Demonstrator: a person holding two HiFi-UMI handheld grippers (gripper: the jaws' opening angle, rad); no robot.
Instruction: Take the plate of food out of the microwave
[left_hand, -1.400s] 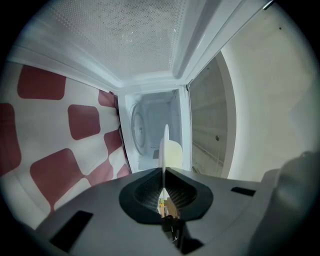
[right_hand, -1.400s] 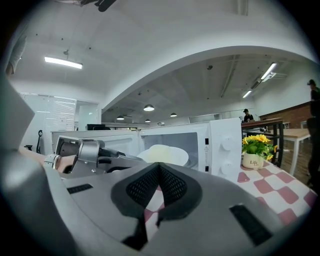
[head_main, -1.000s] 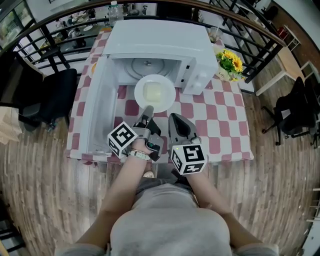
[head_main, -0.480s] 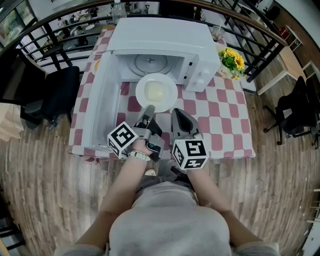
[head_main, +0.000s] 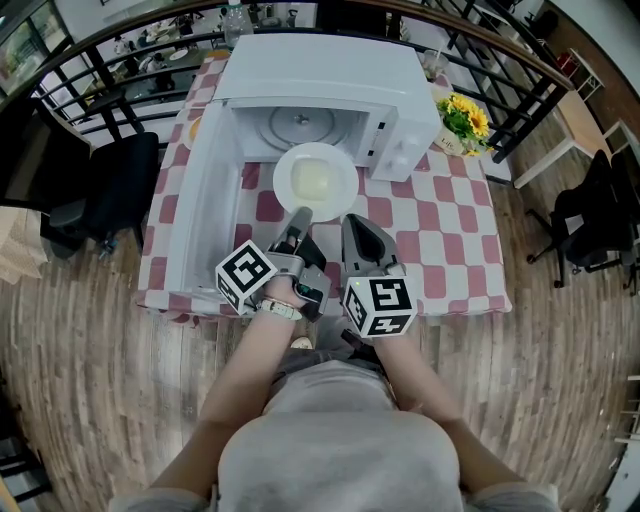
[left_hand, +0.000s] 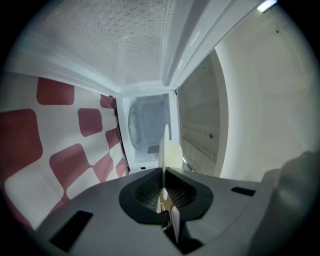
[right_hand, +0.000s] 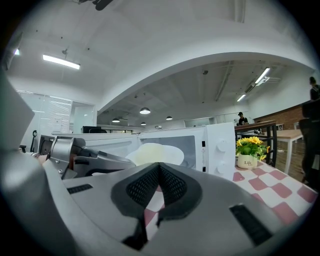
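**Barely shifting since a second ago: plate hanging just outside the microwave mouth**

Hands and plate are sitting almost where they were a second back; only the head view is drifting a touch.

Nearest: the left gripper (head_main: 298, 216) is pinching the near rim of the round white glazed plate (head_main: 315, 180), pads pressed top and bottom on the lip. The right gripper (head_main: 357, 224) is idling just beside it, jaws pressed together on nothing and touching nothing.

The plate is hanging roughly level above the red-and-white checked tablecloth (head_main: 440, 230), already clear of the cavity. The pale yellow food (head_main: 310, 182) is lying at its centre.

Beyond it, the white microwave oven (head_main: 320, 70) is standing with its open white door (head_main: 195, 200) swung out to the left and its glass turntable (head_main: 298, 125) bare. Further right are sunflowers in a small white pot (head_main: 458, 125).

Handling, my read:
- The plate is looking stiff, brittle and slick. A one-point rim pinch is leaving the whole thing cantilevered, so it is wanting to tip at the far edge.
- The weight is probably moderate, and the food could be sliding if the plate tilts.
- The flat lip is the right place to grip. A second pinch from the right gripper on the right-hand rim would be killing the twist.
- Keep it level and go down slowly, since a hard landing risks chipping it.
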